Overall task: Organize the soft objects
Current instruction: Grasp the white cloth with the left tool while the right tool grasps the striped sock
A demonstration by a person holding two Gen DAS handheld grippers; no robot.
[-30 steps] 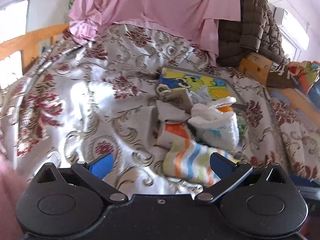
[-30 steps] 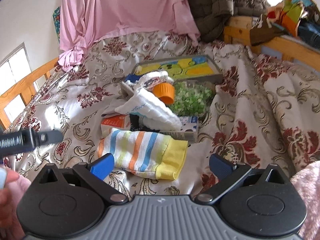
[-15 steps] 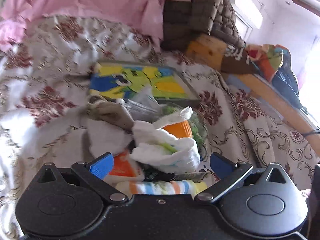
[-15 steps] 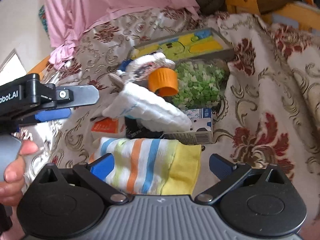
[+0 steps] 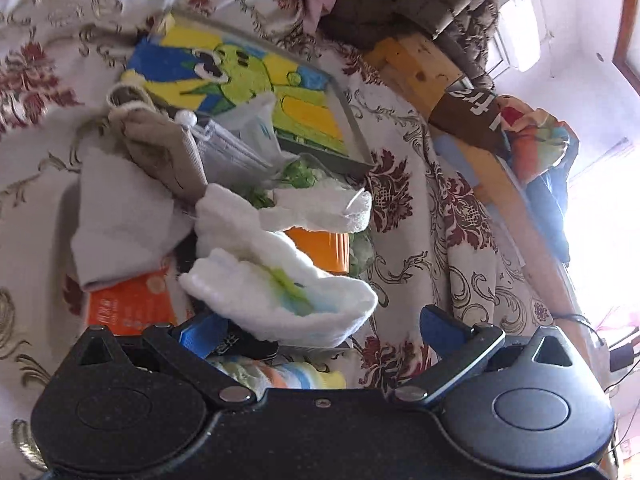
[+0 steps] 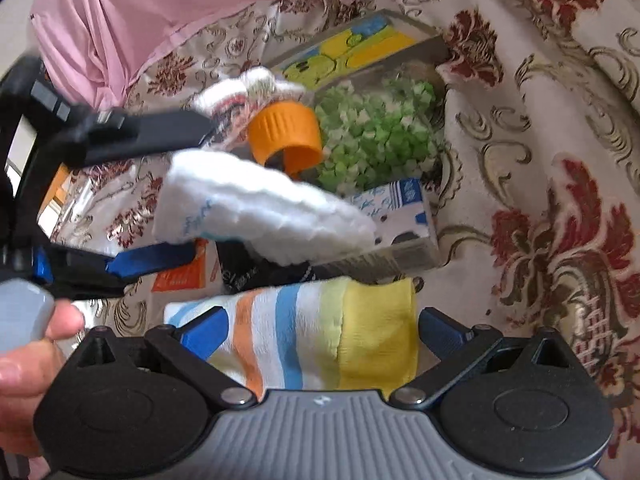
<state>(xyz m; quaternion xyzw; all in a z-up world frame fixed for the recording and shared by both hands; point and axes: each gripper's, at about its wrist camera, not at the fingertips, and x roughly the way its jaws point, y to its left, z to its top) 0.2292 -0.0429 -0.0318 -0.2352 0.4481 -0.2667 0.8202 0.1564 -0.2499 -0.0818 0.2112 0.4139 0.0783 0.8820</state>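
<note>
Both tongs stood spread — left gripper [image 5: 320, 328] flanking the white fluffy sock [image 5: 280, 292], right gripper [image 6: 320, 330] straddling the striped sock [image 6: 304, 332] on the bedspread [image 6: 540, 200]

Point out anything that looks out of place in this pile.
Hard items sit among the soft ones: an orange cap tipped on its side against a bag of green bits, and a small carton under the white fluffy sock.
</note>
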